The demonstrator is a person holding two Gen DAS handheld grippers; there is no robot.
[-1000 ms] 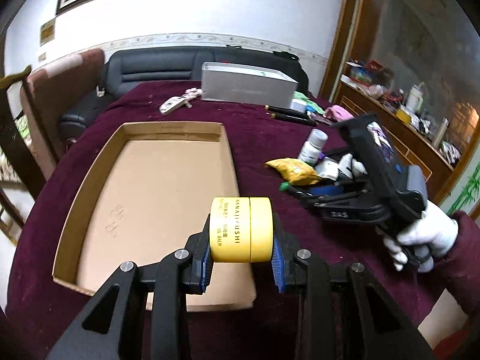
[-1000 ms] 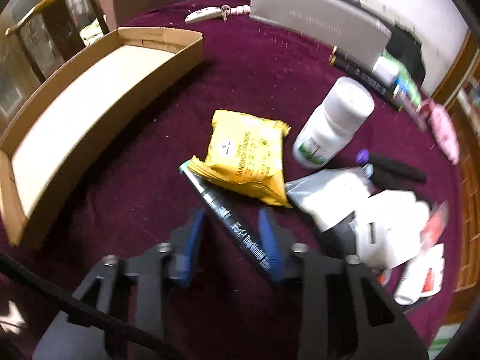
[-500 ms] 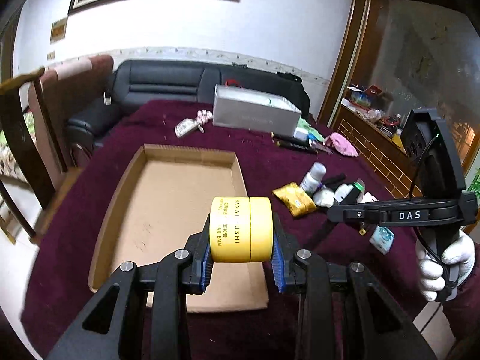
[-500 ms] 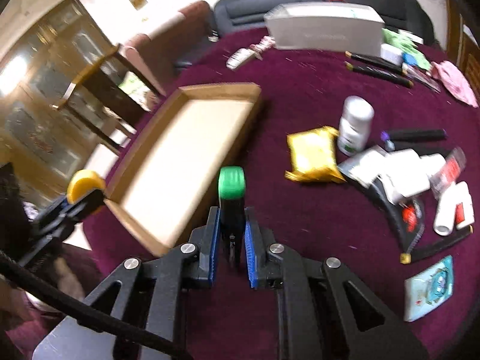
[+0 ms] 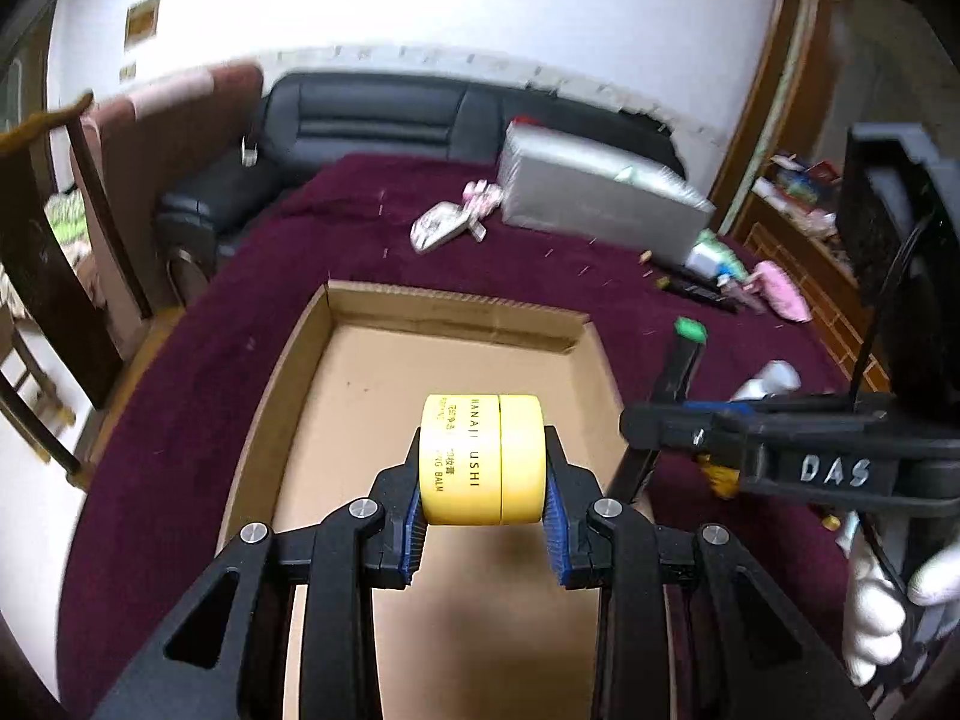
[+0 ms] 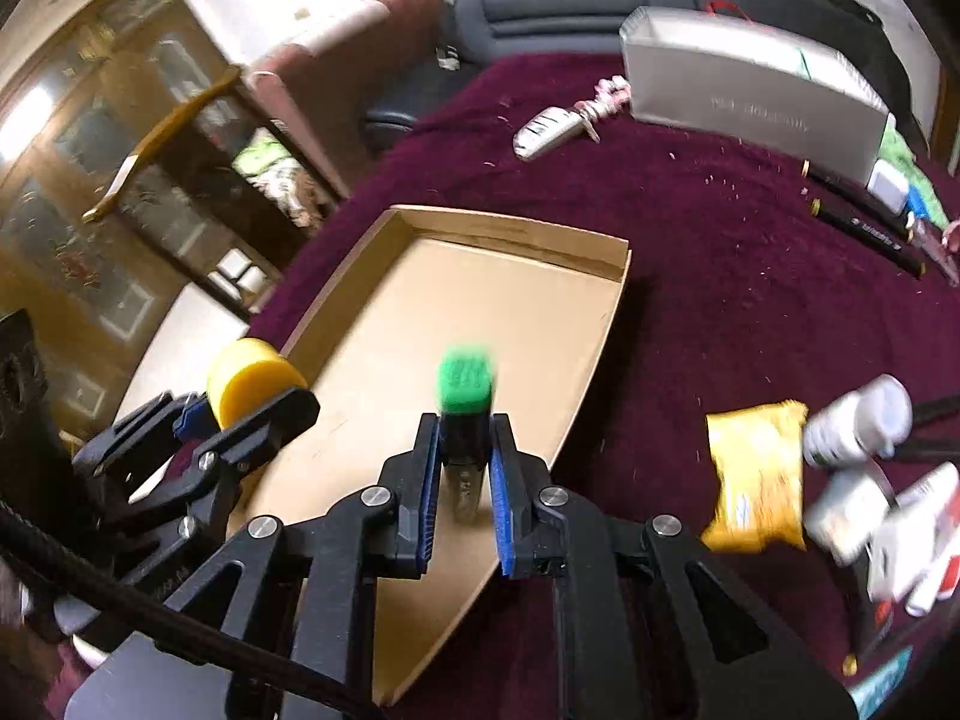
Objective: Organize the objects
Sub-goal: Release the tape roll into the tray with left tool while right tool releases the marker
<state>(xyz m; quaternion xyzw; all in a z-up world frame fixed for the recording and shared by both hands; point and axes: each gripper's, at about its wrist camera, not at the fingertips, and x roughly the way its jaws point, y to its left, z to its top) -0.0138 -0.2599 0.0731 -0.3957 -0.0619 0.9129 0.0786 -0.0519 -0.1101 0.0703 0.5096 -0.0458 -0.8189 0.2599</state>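
Left tool (image 5: 483, 525) gripping round yellow plastic jar (image 5: 482, 458), frame centre; right tool (image 6: 461, 501) clamping green-capped black marker (image 6: 464, 420), above shallow cardboard tray (image 6: 504, 234).

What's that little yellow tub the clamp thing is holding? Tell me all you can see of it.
The yellow jar is a short, round plastic-looking tub lying on its side, with a seam between lid and body and dark printed lettering. The left hand-held gripper squeezes its flat ends between blue pads, holding it in the air above the open cardboard tray.
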